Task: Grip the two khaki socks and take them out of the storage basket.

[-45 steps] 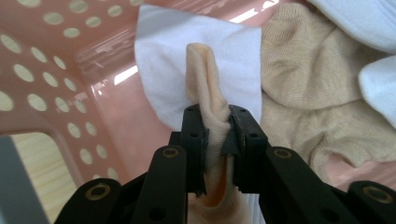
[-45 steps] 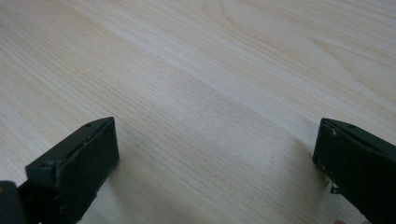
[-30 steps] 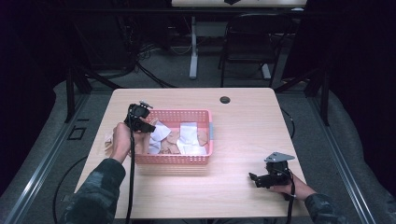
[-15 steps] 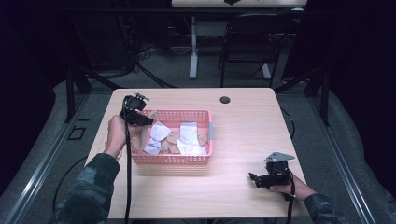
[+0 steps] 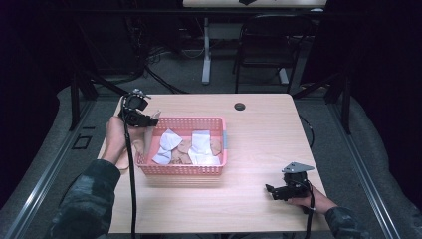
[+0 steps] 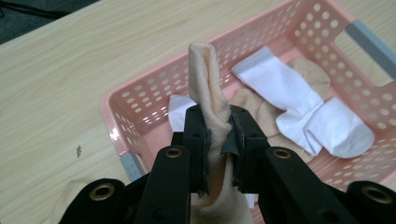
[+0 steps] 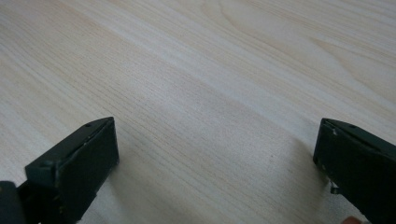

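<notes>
table: carries the basket, a small round cap and both grippers
basket: on the table's left half, well apart from the right gripper
socks in basket: loose heap on its floor, some overlapping
held sock: pinched between the left gripper's jaws, tip standing above them, over the basket's near-left corner
left gripper: raised above the basket's left rim
right gripper: low at the table's front right, jaws wide apart over bare wood
cap: behind the basket, near the far edge

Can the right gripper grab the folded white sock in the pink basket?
Probably yes: the right gripper is open and empty, the white sock lies uncovered on top, and bare table lies between.
</notes>
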`<action>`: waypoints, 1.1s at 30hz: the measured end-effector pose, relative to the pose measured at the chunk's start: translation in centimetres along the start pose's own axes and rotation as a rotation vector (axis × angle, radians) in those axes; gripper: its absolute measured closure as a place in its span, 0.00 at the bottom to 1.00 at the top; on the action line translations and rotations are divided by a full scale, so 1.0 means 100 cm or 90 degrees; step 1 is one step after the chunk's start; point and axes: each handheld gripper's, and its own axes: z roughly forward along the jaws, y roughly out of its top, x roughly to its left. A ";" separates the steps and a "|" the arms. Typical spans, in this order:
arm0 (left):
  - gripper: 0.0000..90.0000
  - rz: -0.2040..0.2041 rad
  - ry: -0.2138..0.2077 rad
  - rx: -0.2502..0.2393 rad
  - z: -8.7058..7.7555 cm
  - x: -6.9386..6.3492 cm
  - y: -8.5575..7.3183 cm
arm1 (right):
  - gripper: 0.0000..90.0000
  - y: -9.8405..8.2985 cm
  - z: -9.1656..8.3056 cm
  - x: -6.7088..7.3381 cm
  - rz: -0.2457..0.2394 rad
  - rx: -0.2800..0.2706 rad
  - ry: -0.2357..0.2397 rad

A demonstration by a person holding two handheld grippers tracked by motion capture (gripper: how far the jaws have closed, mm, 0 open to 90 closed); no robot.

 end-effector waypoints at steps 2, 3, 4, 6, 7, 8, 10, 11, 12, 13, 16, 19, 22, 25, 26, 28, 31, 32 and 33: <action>0.87 -0.006 0.002 -0.008 -0.007 0.004 0.000 | 0.00 0.000 0.000 0.000 0.000 0.000 0.000; 0.87 -0.008 0.003 -0.010 -0.011 0.006 0.000 | 0.00 0.000 0.000 0.000 0.000 0.000 0.000; 0.87 -0.006 0.006 -0.009 -0.014 0.007 0.000 | 0.00 0.000 0.000 0.000 -0.001 0.002 -0.001; 0.87 -0.005 0.009 -0.008 -0.020 0.010 0.000 | 0.00 0.000 0.000 0.000 0.001 0.004 -0.001; 0.87 -0.006 0.012 -0.007 -0.023 0.012 -0.001 | 0.00 0.000 0.000 0.000 0.000 0.003 -0.001; 0.87 -0.004 0.015 -0.009 -0.026 0.013 -0.001 | 0.00 0.000 0.000 0.000 0.001 0.004 -0.001; 0.87 0.003 0.029 -0.017 -0.033 0.016 -0.002 | 0.00 0.000 0.000 0.000 0.001 0.004 -0.001; 0.87 0.004 0.035 -0.020 -0.038 0.018 -0.003 | 0.00 0.000 0.000 0.000 0.001 0.005 0.000; 0.87 0.002 0.036 -0.020 -0.040 0.020 -0.004 | 0.00 0.000 0.000 0.000 0.000 0.006 0.000; 0.87 -0.001 0.038 -0.021 -0.042 0.023 -0.005 | 0.00 0.000 0.000 0.000 0.000 0.006 0.000; 0.87 -0.015 0.044 -0.019 -0.048 0.033 -0.011 | 0.00 0.000 0.000 0.000 0.001 0.004 -0.001; 0.87 -0.021 0.059 -0.010 -0.054 0.041 -0.018 | 0.00 0.000 0.000 0.000 0.001 0.001 -0.002; 0.87 -0.016 0.068 0.000 -0.057 0.044 -0.023 | 0.00 0.000 0.000 0.000 0.000 0.005 -0.001; 0.87 -0.019 0.082 0.012 -0.060 0.053 -0.028 | 0.00 0.000 0.000 0.000 0.005 0.000 -0.001; 0.87 -0.028 0.086 0.014 -0.060 0.057 -0.031 | 0.00 0.000 0.000 0.000 0.005 -0.001 0.000; 0.87 -0.039 0.095 0.024 -0.058 0.066 -0.037 | 0.00 0.000 0.000 0.000 0.005 -0.001 0.000; 0.87 -0.062 0.105 0.022 -0.056 0.081 -0.048 | 0.00 0.001 0.000 0.000 0.004 0.000 0.000; 0.87 -0.073 0.105 0.026 -0.054 0.086 -0.052 | 0.00 0.001 0.000 0.000 0.002 0.004 -0.003; 0.87 -0.081 0.101 0.032 -0.051 0.090 -0.056 | 0.00 0.001 0.000 0.000 0.002 0.004 -0.003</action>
